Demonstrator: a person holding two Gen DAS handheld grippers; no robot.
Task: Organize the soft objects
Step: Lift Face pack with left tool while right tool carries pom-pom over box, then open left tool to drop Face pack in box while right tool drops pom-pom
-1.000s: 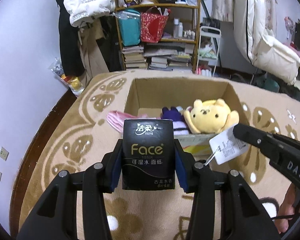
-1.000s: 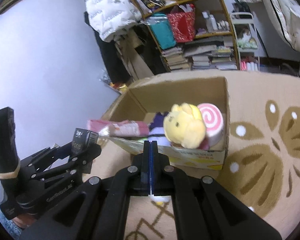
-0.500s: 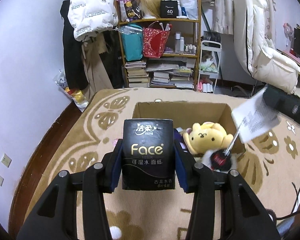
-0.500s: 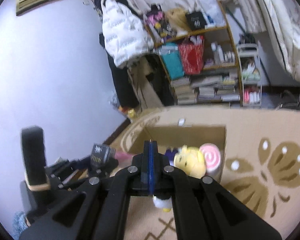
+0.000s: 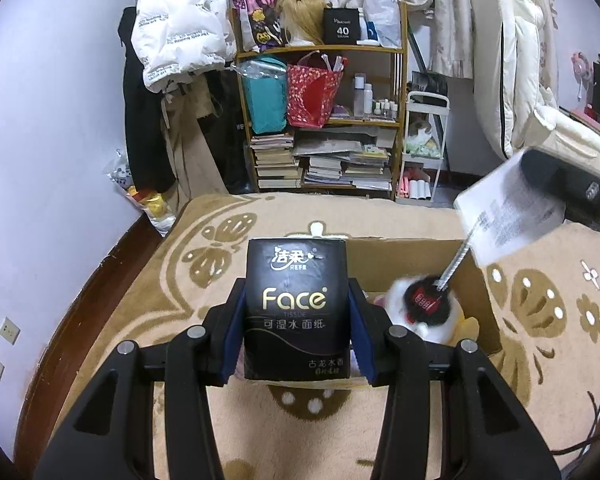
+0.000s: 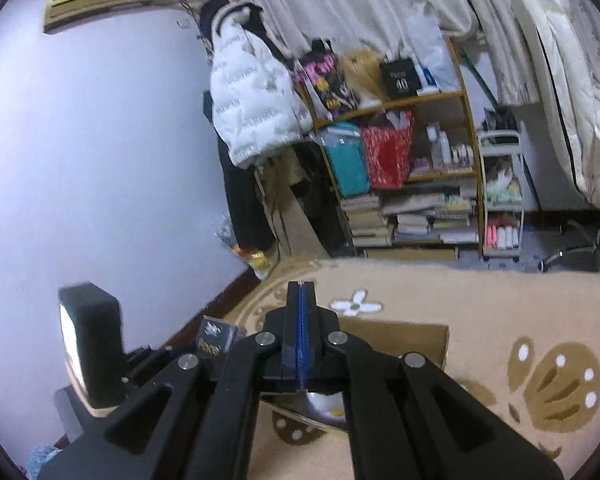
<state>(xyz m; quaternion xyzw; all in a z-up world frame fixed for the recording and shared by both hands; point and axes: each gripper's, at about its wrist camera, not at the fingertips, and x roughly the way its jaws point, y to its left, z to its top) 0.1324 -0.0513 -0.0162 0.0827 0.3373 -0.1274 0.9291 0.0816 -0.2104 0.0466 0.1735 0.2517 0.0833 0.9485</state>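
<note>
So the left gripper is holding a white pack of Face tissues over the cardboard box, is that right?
Not quite: the tissue pack clamped in the left gripper is black, not white, as the left wrist view shows. It is indeed held near the cardboard box.

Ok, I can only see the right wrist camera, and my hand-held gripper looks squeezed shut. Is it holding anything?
Observer: Yes. In the left wrist view, the right hand-held gripper is pinching a white paper tag.
Operator: Is something tied to the tag?
Observer: A white plush toy dangles from it on a thin chain.
Operator: Is the toy over the box?
Observer: It looks that way. It hangs in front of the open top of the cardboard box, and a yellow plush lies inside, just below it.
</note>
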